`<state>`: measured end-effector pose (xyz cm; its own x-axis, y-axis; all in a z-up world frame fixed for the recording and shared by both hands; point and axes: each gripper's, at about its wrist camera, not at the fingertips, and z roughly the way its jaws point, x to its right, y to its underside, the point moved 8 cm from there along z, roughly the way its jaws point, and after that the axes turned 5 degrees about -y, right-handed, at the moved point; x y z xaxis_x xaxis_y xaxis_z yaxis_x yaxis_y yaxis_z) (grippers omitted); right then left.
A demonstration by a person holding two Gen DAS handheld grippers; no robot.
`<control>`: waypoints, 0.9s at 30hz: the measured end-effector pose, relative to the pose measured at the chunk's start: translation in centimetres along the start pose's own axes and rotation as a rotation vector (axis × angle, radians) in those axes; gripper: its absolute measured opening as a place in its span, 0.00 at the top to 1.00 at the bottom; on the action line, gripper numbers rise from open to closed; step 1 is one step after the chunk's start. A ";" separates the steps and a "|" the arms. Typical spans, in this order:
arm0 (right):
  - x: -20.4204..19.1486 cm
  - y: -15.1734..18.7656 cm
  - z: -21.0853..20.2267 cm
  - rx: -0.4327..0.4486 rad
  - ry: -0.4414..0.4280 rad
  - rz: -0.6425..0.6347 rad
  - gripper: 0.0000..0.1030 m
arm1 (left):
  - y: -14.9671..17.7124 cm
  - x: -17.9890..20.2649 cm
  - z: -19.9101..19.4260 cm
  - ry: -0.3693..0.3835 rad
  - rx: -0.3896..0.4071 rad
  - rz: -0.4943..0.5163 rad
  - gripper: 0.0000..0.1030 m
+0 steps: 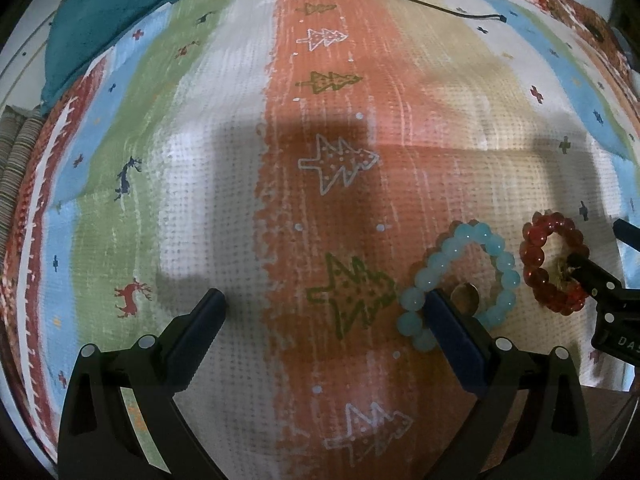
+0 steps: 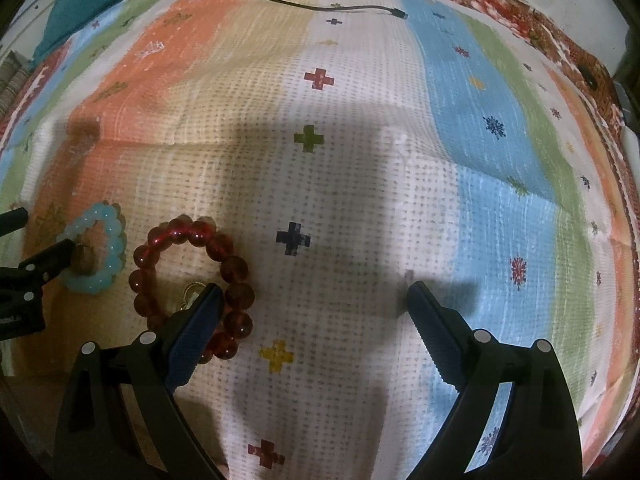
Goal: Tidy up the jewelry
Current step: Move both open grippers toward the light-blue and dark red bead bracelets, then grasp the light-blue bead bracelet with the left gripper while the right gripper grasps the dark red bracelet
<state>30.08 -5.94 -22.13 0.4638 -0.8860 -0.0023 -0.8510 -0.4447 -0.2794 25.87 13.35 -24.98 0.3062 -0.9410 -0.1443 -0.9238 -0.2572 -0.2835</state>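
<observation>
A light blue bead bracelet (image 1: pixel 500 264) lies on the patterned cloth (image 1: pixel 224 200), with a small round gold piece (image 1: pixel 464 296) inside its ring. A red bead bracelet (image 1: pixel 536 256) lies to its right, with a small gold item (image 1: pixel 560 270) inside. My left gripper (image 1: pixel 326 304) is open and empty; its right finger (image 1: pixel 452 332) lies over the blue bracelet's near edge. In the right wrist view the red bracelet (image 2: pixel 232 272) and blue bracelet (image 2: pixel 108 236) lie at lower left. My right gripper (image 2: pixel 314 300) is open and empty; its left finger (image 2: pixel 196 328) overlaps the red bracelet.
A black cable (image 2: pixel 320 6) runs across the far part of the cloth. A teal fabric heap (image 1: pixel 100 28) sits at the far left. The cloth's near edge shows bare tabletop (image 1: pixel 600 408) at lower right.
</observation>
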 end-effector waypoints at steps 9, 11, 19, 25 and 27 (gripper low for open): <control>-0.7 0.6 -0.8 0.010 -0.013 -0.043 0.38 | 0.1 0.2 -0.7 -0.012 0.021 0.025 0.41; -1.1 0.6 -1.1 0.012 -0.020 -0.061 0.55 | 0.0 0.1 -0.9 -0.025 0.027 0.027 0.57; -1.5 0.9 -1.2 0.012 -0.065 -0.047 0.86 | -0.4 -0.7 -0.8 -0.002 0.007 -0.018 0.90; -1.6 0.8 -1.8 0.028 -0.074 -0.040 0.86 | -0.5 -0.8 -1.6 0.025 0.007 -0.045 0.90; -1.7 0.8 -2.2 0.036 -0.080 -0.038 0.86 | -0.5 -0.7 -2.2 0.050 0.012 -0.055 0.90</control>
<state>28.03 -5.06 -20.19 0.5149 -0.8546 -0.0670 -0.8236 -0.4715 -0.3151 25.61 13.65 -22.66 0.3447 -0.9352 -0.0807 -0.9029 -0.3068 -0.3012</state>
